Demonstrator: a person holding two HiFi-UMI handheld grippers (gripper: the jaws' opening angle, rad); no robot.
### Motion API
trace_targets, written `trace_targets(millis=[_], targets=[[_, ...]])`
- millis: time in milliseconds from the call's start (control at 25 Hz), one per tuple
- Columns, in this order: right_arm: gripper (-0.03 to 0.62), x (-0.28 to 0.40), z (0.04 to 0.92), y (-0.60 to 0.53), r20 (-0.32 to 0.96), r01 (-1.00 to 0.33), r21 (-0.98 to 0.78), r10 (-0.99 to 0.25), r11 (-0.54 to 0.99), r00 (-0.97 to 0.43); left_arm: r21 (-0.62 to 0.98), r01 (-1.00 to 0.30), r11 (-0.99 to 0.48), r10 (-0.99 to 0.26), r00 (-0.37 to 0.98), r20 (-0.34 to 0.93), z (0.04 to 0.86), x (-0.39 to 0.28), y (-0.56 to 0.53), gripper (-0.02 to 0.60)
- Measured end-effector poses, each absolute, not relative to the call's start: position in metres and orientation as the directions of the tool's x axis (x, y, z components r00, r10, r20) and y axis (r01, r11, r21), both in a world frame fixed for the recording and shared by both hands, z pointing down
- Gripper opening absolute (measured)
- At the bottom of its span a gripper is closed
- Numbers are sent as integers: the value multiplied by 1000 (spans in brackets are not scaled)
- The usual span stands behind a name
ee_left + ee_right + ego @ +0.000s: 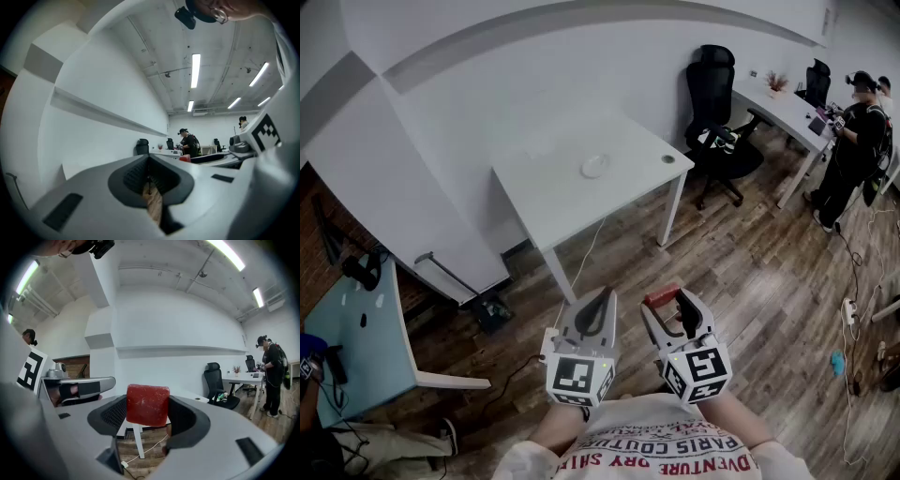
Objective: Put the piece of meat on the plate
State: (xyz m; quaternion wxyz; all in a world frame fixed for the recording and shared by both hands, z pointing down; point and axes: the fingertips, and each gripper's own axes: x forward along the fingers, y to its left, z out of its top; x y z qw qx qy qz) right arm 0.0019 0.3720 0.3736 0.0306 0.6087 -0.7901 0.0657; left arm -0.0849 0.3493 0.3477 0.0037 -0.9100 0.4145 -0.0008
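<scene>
The piece of meat [147, 404], a red block, is clamped between the pads of the right tool [147, 414], held out over the wooden floor [750, 281] and well apart from the plate [594, 167]. In the right gripper view the pads bear on only the lower part of its two sides, and most of the block stands above them. A jolt on the way across, or any easing of the grip, could likely let it tip out and drop to the floor. The left tool [598, 309] rides just beside the right one with its jaws together on nothing, near enough that the two could knock. The plate lies on the white surface [534, 202], well in from every edge and rather toward the end with the small round port [667, 159]. A release made short of it would likely leave the meat on bare surface. Between the tools and the near edge the floor is open except for a thin cable [586, 255] hanging by the corner leg. The office chair [712, 103] stands clear beyond the right end.
</scene>
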Motion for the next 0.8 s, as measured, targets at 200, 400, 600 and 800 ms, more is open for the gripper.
trace_targets(millis=[200, 400, 600, 800], targets=[[281, -1, 373, 369, 122, -962, -76, -955, 262, -270, -14, -740, -672, -740, 672, 1, 349, -80, 347, 6], [281, 1, 375, 364, 121, -954, -122, -950, 274, -288, -2, -732, -681, -732, 681, 3, 352, -77, 343, 6], [281, 5, 386, 357, 174, -957, -129, -944, 262, -281, 15, -734, -679, -734, 679, 14, 358, -81, 335, 6], [281, 15, 397, 346, 191, -958, -138, -942, 253, -276, 29, -739, -673, -738, 673, 34, 366, -77, 316, 6]])
